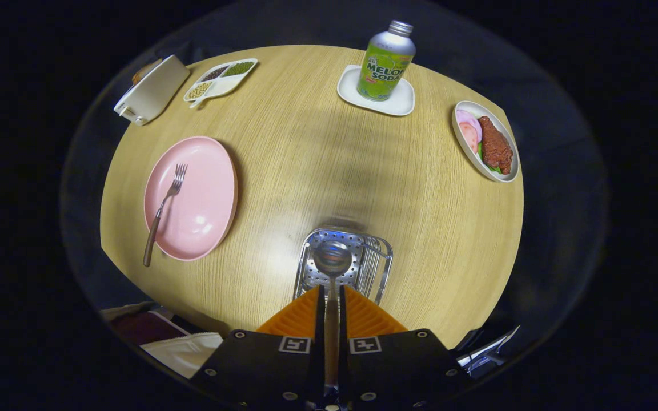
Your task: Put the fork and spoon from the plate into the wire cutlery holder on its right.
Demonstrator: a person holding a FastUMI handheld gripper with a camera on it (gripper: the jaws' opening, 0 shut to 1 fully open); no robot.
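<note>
The spoon (332, 268) is pinched by its handle between the two fingers of the gripper (332, 294), which press in on it from either side; its bowl points ahead and hangs over the open top of the wire holder (343, 265). Whether the bowl is already inside the holder or just above it is hard to tell from this angle. The holder stands on the wooden table (317, 148), just ahead of the fingers, with a perforated metal floor and wire loops along its right side. To its left lies the pink plate (206, 200), and the fork (164, 208) rests on it with its tines toward the far side and its brown handle sticking out over the near rim. Beyond the plate, at the far left of the table, sit a white box-like item (152, 90) and a white divided dish (221, 80) holding beans or seeds in separate sections. Further right, a green and silver bottle (386, 63) reading "MELON SODA" stands upright on a small white tray (376, 100). At the far right, an oval white dish (486, 141) holds meat, pink slices and some greens.
</note>
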